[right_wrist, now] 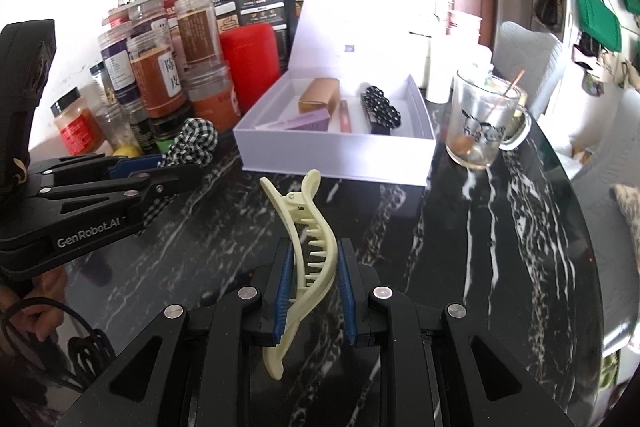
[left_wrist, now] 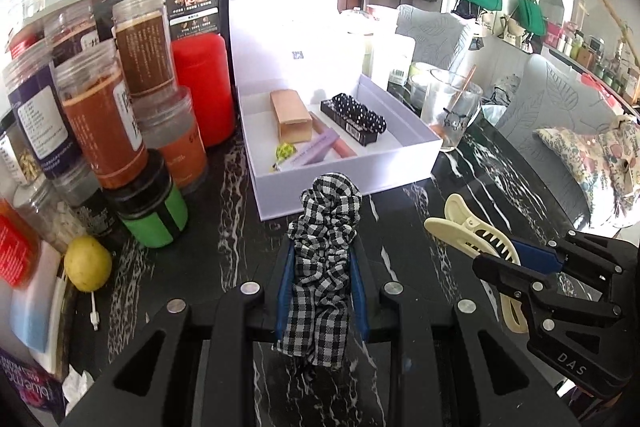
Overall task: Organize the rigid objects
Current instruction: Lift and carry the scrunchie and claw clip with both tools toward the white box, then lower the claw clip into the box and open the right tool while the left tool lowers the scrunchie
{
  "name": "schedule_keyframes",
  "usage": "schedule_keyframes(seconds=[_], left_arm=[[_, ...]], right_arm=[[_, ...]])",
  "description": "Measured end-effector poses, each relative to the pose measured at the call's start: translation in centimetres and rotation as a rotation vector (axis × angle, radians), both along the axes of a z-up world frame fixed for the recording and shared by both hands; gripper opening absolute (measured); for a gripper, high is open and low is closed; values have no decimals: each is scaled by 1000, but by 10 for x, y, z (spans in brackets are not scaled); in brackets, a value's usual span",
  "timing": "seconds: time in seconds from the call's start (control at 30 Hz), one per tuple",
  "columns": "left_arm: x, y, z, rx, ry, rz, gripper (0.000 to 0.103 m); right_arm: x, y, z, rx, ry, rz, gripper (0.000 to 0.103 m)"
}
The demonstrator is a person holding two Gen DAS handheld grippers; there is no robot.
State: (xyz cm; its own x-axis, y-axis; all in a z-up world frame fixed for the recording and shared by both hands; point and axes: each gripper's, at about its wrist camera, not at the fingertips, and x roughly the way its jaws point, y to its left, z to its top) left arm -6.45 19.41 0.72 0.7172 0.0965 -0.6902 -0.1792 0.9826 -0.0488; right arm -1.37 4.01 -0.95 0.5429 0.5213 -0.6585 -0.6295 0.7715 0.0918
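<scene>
My left gripper (left_wrist: 323, 259) is shut on a black-and-white checked scrunchie (left_wrist: 324, 247), held above the dark marble table just in front of the open white box (left_wrist: 344, 183). My right gripper (right_wrist: 313, 263) is shut on a cream hair claw clip (right_wrist: 308, 251), which stands upright between the blue pads. Each gripper shows in the other's view: the right gripper (left_wrist: 516, 259) with the clip (left_wrist: 464, 227) at the right, the left gripper (right_wrist: 172, 167) with the scrunchie (right_wrist: 196, 141) at the left. The box (right_wrist: 336, 155) holds a tan carton (left_wrist: 290, 115), a black dotted clip (left_wrist: 354, 117) and a purple stick (left_wrist: 316, 151).
Stacked jars (left_wrist: 120, 99) and a red canister (left_wrist: 204, 87) crowd the table's left side, with a lemon (left_wrist: 87, 263) in front. A glass mug (right_wrist: 480, 123) stands right of the box. Grey chairs (left_wrist: 560, 107) lie beyond the table's right edge. A hand (right_wrist: 36, 303) holds the left gripper.
</scene>
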Motion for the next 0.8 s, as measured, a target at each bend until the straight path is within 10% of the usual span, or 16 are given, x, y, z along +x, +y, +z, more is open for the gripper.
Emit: schedule_keyframes(seconds=[0.8], left_arm=[[51, 14, 43, 51, -104, -28, 25]], right_arm=[[50, 13, 48, 13, -103, 19, 22]])
